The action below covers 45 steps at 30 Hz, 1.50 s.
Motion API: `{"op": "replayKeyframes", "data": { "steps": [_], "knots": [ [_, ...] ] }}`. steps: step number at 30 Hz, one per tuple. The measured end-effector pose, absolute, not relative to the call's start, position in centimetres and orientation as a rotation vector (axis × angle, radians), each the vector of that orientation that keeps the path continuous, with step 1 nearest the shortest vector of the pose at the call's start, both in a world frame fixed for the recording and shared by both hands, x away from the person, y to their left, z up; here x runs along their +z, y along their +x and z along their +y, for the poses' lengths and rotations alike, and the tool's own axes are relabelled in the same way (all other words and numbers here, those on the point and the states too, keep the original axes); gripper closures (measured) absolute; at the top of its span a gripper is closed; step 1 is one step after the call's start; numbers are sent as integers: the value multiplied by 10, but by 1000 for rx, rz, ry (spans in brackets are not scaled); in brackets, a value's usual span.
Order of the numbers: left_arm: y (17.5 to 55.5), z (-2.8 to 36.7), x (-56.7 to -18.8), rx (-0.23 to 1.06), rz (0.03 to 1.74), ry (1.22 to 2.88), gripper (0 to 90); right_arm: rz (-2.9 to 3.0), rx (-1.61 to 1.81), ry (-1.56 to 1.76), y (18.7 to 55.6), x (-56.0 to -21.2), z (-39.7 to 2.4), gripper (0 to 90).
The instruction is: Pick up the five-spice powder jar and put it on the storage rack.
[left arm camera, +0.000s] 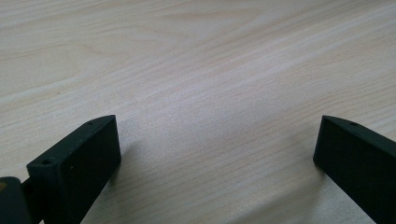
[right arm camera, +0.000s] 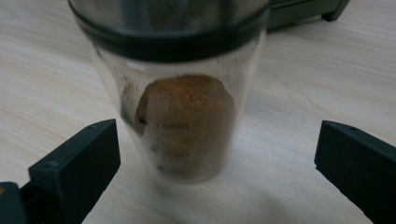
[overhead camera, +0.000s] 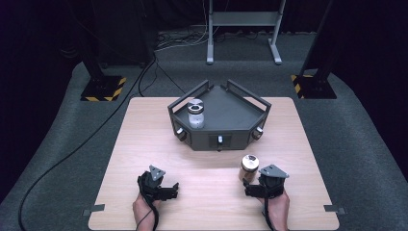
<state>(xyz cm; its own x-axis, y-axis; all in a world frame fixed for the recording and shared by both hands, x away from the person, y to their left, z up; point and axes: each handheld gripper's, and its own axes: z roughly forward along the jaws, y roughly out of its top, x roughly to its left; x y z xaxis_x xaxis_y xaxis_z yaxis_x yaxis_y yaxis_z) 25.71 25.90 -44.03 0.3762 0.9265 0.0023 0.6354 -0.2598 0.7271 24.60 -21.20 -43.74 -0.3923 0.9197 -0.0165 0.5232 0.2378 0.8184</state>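
Blurred, unreadable markings on jar

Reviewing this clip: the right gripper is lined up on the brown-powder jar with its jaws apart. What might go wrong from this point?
1. The right gripper is open and the brown-powder jar sits left of centre between the jaws, so closing may nudge or tip it.
2. The jar narrows toward its base, so a low grip might slip.
3. The dark tray already carries a white jar; placing this one close by risks a knock.
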Motion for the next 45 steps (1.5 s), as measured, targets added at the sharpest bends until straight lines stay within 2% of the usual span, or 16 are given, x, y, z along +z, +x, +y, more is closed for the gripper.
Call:
{"op": "replayKeyframes", "data": {
  "steps": [19,20,21,22,24,25,28,45],
  "knots": [
    [257,259,-440,581,1342,1995,5,2008,1055,1293,268,-443,-198,0],
    [257,259,-440,582,1342,1995,5,2010,1055,1295,269,-443,-198,37],
    [257,259,-440,583,1342,1995,5,2010,1056,1284,269,-443,-198,139],
    [257,259,-440,584,1341,1995,5,2010,1056,1284,269,-443,-198,139],
    [257,259,-440,583,1342,1995,5,2028,1088,1263,269,-444,-203,215],
    [257,259,-440,583,1342,1995,5,2028,1088,1263,269,-444,-203,215],
    [257,259,-440,584,1342,1995,5,2055,1107,1249,271,-444,-205,298],
    [257,259,-440,582,1341,1995,5,2070,1083,1223,270,-441,-203,305]
  ]
}}
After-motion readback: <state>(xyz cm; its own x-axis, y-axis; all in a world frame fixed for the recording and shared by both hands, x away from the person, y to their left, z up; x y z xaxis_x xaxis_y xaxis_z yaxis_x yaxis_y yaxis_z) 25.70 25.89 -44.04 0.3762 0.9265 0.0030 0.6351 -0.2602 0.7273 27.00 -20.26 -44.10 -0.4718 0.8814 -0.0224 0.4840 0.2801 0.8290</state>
